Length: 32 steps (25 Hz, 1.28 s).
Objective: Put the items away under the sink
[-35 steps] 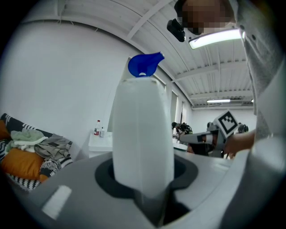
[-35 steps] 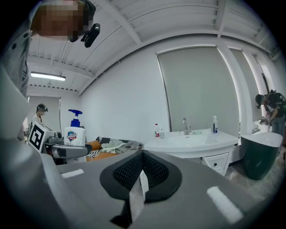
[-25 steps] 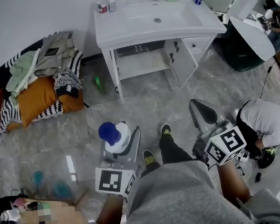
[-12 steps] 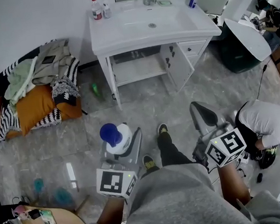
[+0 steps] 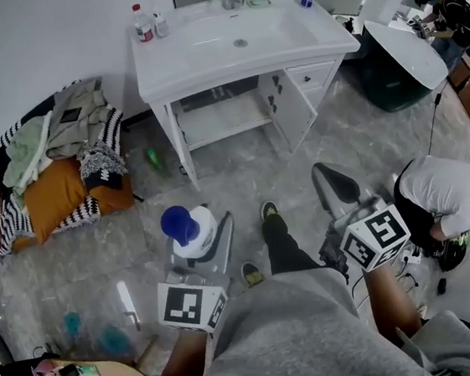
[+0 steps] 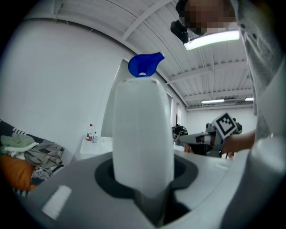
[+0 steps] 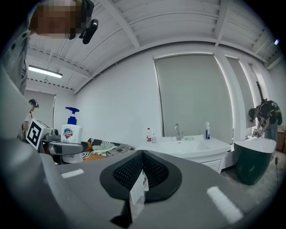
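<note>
Pinching a white pump bottle (image 6: 143, 134) by its body, the left gripper (image 5: 203, 239) carries it upright, both jaws pressed against the bottle's sides and the blue pump head (image 6: 145, 65) standing above them. The right gripper (image 7: 140, 172) points level beside it, to the left gripper's right and apart from it, its jaws pressed together on a thin white piece (image 7: 136, 192) that sticks up between the pads; what it is cannot be made out. Ahead of both grippers and well apart from them stands the white sink (image 5: 234, 35), its cabinet (image 5: 218, 117) below open with a door (image 5: 280, 106) swung out. A green bottle (image 5: 154, 158) lies on the floor just left of the cabinet. Off to the left gripper's left lies a heap of clothes and cushions (image 5: 47, 162). To the right gripper's right a person (image 5: 447, 197) crouches on the floor.
</note>
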### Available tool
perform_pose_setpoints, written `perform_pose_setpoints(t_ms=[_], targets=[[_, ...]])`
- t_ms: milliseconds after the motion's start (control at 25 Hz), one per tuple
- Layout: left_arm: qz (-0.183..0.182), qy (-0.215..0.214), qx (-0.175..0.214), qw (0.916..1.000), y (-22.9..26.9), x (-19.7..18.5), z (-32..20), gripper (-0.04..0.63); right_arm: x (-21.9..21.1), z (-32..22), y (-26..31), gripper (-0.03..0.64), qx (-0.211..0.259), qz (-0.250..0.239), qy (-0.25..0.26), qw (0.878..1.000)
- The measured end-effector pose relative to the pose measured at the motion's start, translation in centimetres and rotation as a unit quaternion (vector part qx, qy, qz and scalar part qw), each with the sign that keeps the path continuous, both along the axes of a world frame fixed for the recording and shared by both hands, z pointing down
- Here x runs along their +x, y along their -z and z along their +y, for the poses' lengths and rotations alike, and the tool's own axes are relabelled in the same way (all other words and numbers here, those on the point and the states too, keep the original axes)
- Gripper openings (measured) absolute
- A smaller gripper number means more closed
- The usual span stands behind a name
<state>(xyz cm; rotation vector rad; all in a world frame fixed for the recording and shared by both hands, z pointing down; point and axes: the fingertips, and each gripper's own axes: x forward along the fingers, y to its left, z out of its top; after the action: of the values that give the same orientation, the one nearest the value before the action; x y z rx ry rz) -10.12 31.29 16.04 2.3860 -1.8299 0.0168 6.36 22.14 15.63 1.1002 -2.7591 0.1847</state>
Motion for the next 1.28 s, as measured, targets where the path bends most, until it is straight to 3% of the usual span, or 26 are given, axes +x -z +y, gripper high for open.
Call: perform_pose_setpoints(t_ms=[240,760,1280], targets=[[-0.005,0.007,-0.010,0.9999,-0.5,-0.9,-2.1,0.164,-0.5,-2.6,-0.4,0.000,0.003,0.009,0.004,1.000],[-0.010,0.010,-0.024,0.9996,-1.0,-1.7,-10.1,0.164,0.2,-10.6,2.6,0.000,0.069,0.091,0.046,0.992],[-0.010,0.015,-0.038,0.9991,-0.5,-1.0,-18.3,0.164,1.6,-18.8,-0.7,0.000,0.019,0.086,0.034,0.996]])
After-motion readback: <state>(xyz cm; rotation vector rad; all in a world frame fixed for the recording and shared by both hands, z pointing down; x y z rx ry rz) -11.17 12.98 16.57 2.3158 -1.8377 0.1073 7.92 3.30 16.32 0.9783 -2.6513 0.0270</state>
